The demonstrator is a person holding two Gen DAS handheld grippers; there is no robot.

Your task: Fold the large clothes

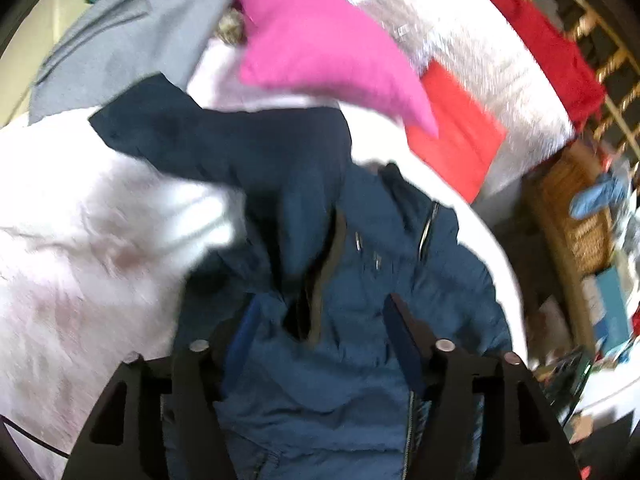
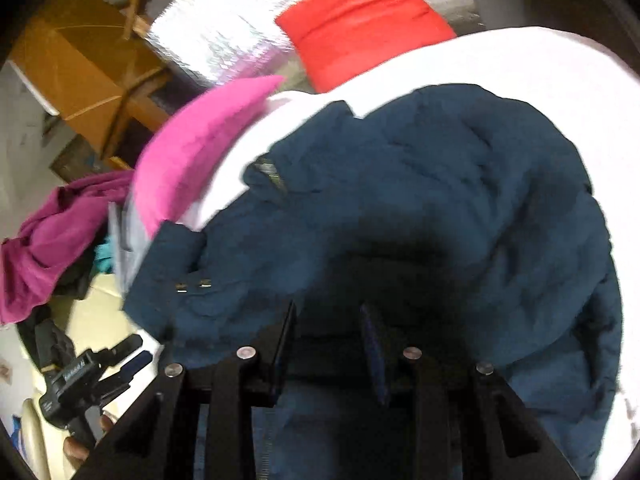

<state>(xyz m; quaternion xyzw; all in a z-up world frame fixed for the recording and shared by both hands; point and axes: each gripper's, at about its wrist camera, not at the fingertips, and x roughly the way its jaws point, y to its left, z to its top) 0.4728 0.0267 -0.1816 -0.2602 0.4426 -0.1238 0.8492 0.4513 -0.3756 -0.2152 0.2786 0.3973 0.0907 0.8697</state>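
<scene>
A dark blue padded jacket [image 1: 360, 264] with zips lies crumpled on a white sheet [image 1: 80, 240]. It also shows in the right wrist view [image 2: 440, 184]. My left gripper [image 1: 316, 320] is just over the jacket with its jaws apart and jacket fabric bulging between them. My right gripper [image 2: 328, 320] hovers over the jacket's shadowed lower part, jaws apart with fabric between them; contact is not clear. The left gripper also appears in the right wrist view [image 2: 128, 354], low at the left and open.
A pink folded cloth [image 1: 320, 44] and a grey garment [image 1: 132, 32] lie beyond the jacket. A red folded cloth [image 2: 360, 20] sits on a silver foil mat [image 2: 216, 36]. A magenta garment [image 2: 52, 236] is heaped at left. Wooden furniture [image 2: 88, 68] stands behind.
</scene>
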